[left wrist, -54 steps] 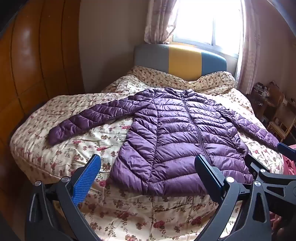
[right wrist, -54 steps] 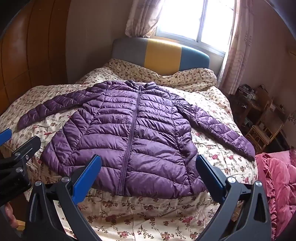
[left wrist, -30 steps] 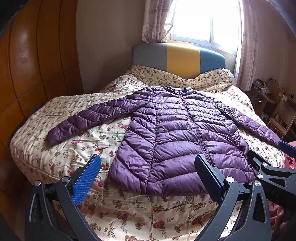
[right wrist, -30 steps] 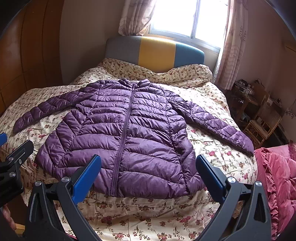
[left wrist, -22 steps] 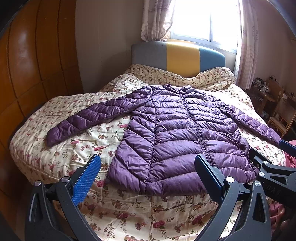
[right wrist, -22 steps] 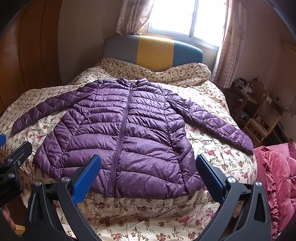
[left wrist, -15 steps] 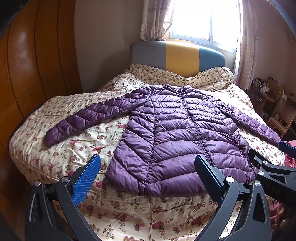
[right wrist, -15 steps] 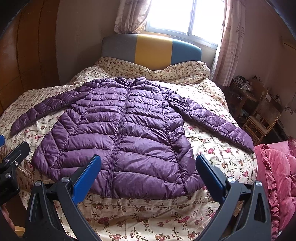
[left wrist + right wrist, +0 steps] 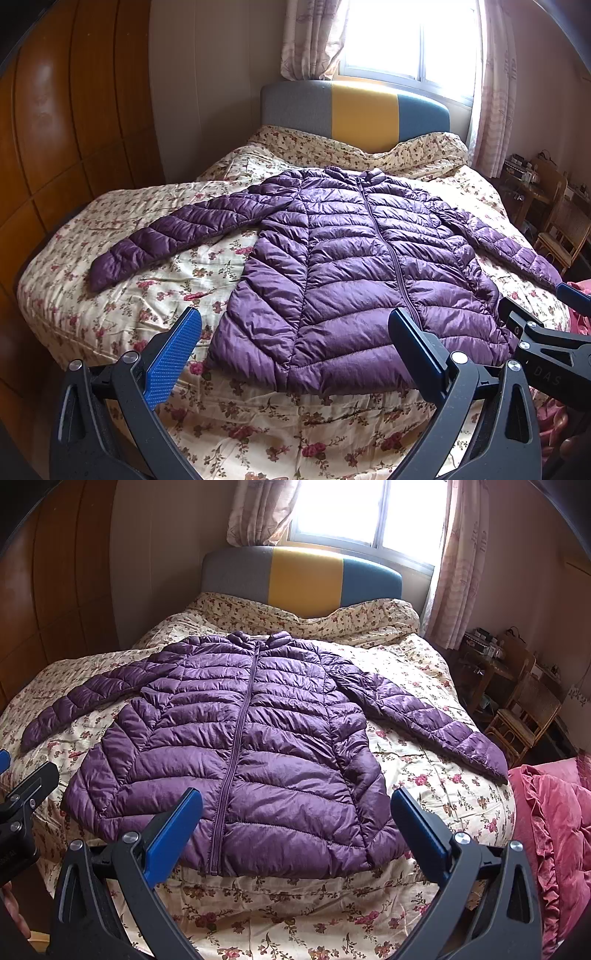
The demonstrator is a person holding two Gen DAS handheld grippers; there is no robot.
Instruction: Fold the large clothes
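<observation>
The jacket (image 9: pixel 354 280) is spread flat on the bed (image 9: pixel 258 417), zipped, sleeves out. Both the left gripper (image 9: pixel 295 350) and right gripper (image 9: pixel 295 829) are held wide open, empty, above the hem. Folding is judged not yet begun; a sleeve must be gripped next.

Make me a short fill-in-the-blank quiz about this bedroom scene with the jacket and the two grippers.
1. The quilted purple puffer jacket lies front up, its zipper ____.
2. The floral bedspread lies under the jacket; the padded headboard's middle panel is ____.
3. The jaws of the left gripper and the right gripper are ____, holding nothing.
4. Both sleeves lie spread ____ from the body.

Missing words: closed; yellow; open; outward
</observation>
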